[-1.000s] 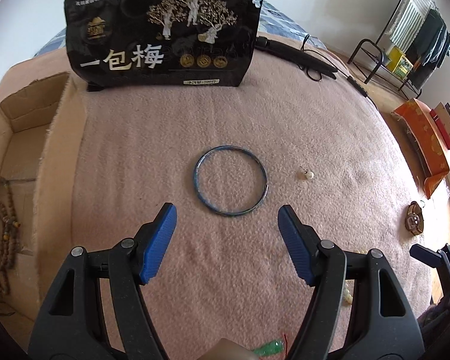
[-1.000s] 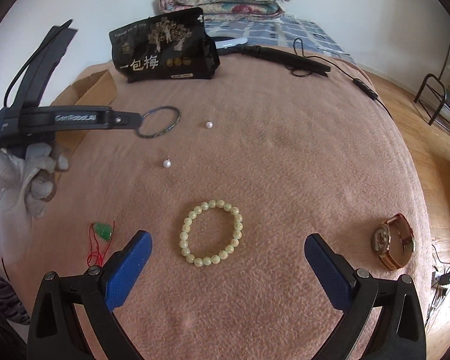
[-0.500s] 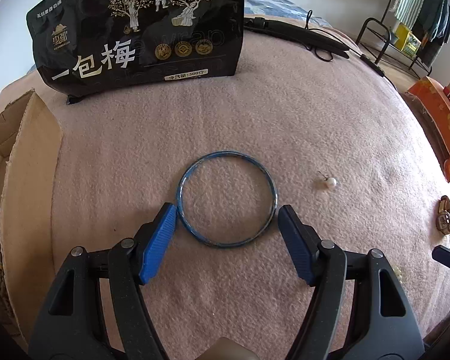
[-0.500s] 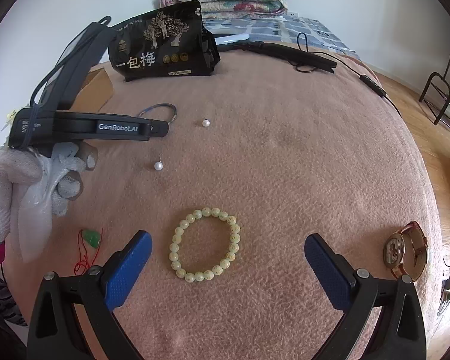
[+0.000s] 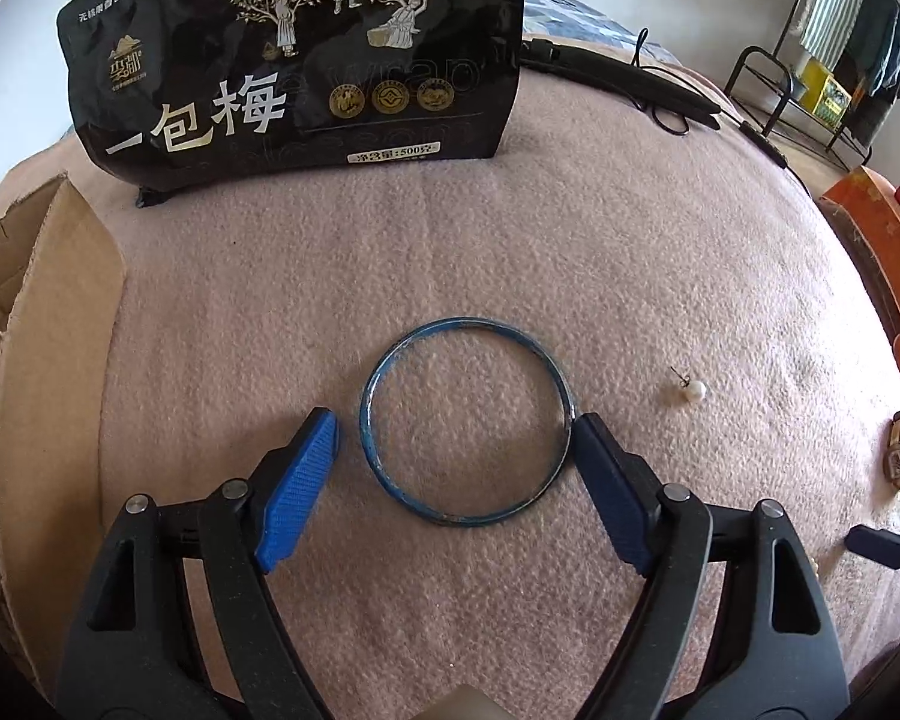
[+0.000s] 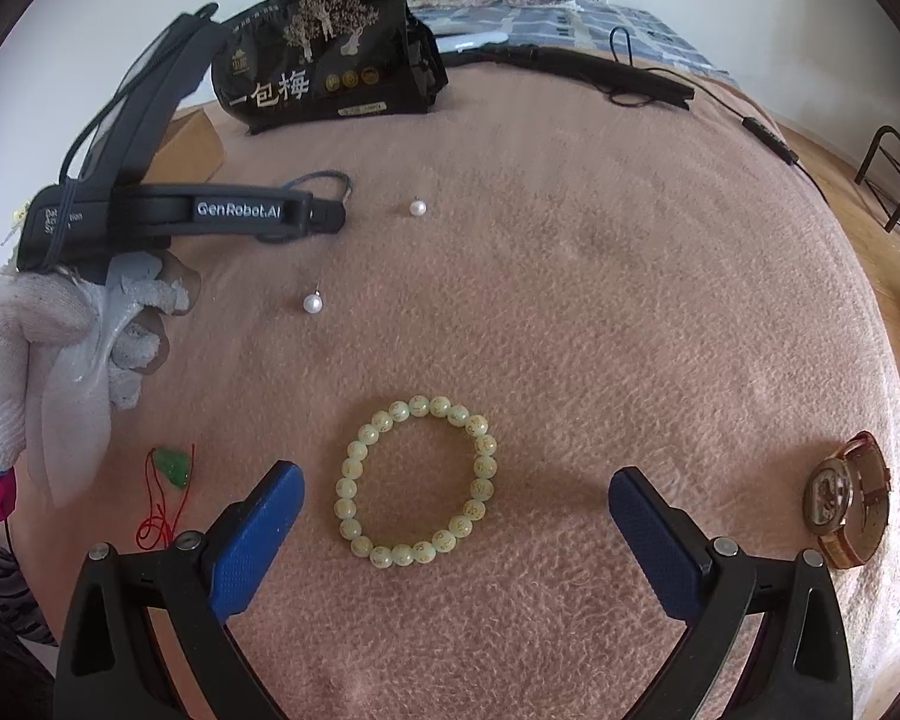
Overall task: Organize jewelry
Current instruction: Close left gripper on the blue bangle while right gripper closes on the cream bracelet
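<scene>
Left claw (image 5: pixel 453 426): jaws opening, straddling blue bangle (image 5: pixel 465 420) on pink blanket (image 5: pixel 510 252), unpressed. Right claw (image 6: pixel 456 507): wide, empty, flanking bead bracelet (image 6: pixel 415 480) with clearance. Cardboard box (image 5: pixel 42 312) at blanket's left edge.

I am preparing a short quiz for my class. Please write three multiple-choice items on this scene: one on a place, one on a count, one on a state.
1. Where does the blue bangle lie?
A. inside the cardboard box
B. on the pink blanket, between the left gripper's fingers
C. on the black bag

2. How many loose pearl earrings show in the right wrist view?
A. one
B. two
C. four

3. How is the right gripper?
A. open
B. shut on the watch
C. shut on the bead bracelet

Key: 1 B, the left gripper flanks it on the blanket; 2 B, pearl earrings; 3 A, its pads stand clear of the bead bracelet.
</scene>
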Motion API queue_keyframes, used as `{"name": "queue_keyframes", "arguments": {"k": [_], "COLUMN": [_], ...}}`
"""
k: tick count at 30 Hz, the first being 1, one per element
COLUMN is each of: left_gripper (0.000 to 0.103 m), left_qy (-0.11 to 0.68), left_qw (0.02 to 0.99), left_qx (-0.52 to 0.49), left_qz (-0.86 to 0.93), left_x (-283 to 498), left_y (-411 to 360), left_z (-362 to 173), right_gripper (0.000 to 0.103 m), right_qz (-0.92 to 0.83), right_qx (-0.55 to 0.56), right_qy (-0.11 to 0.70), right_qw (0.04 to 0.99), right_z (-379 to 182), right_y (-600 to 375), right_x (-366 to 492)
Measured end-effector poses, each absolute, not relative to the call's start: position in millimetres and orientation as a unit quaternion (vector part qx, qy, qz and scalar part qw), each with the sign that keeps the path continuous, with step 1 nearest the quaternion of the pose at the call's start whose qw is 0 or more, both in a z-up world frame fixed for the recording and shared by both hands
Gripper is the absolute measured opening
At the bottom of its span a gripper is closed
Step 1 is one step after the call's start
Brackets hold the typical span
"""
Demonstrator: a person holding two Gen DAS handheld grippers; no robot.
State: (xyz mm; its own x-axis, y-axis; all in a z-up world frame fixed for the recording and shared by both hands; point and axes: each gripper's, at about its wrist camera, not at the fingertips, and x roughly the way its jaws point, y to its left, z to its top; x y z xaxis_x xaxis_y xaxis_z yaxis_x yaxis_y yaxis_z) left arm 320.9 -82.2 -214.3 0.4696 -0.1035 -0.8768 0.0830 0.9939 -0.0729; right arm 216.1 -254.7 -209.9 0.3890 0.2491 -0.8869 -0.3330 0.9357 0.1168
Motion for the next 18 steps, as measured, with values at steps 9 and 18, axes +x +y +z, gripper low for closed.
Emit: {"name": "queue_keyframes", "arguments": {"k": [9,18], "left_gripper": [0.073,0.072], "left_qy": [0.509,0.506], "left_qw": [0.858,0.861], "left_qx": [-0.009,-0.009], "left_qz": [-0.060,-0.060], "left_x": [321.4,319.3], "left_y": [-78.0,-77.2], "left_z": [-213.0,-213.4], "right_gripper": [0.095,0.051], "right_qz": [0.183,0.165], "right_qx": [-0.067,-0.009], "right_qy": [0.533,0.544], "right_qw": [0.823,0.822], "right_z": [-212.2,-210.5], "right_y": [-241.8,-270.5], "right_x": [220.1,227.7]}}
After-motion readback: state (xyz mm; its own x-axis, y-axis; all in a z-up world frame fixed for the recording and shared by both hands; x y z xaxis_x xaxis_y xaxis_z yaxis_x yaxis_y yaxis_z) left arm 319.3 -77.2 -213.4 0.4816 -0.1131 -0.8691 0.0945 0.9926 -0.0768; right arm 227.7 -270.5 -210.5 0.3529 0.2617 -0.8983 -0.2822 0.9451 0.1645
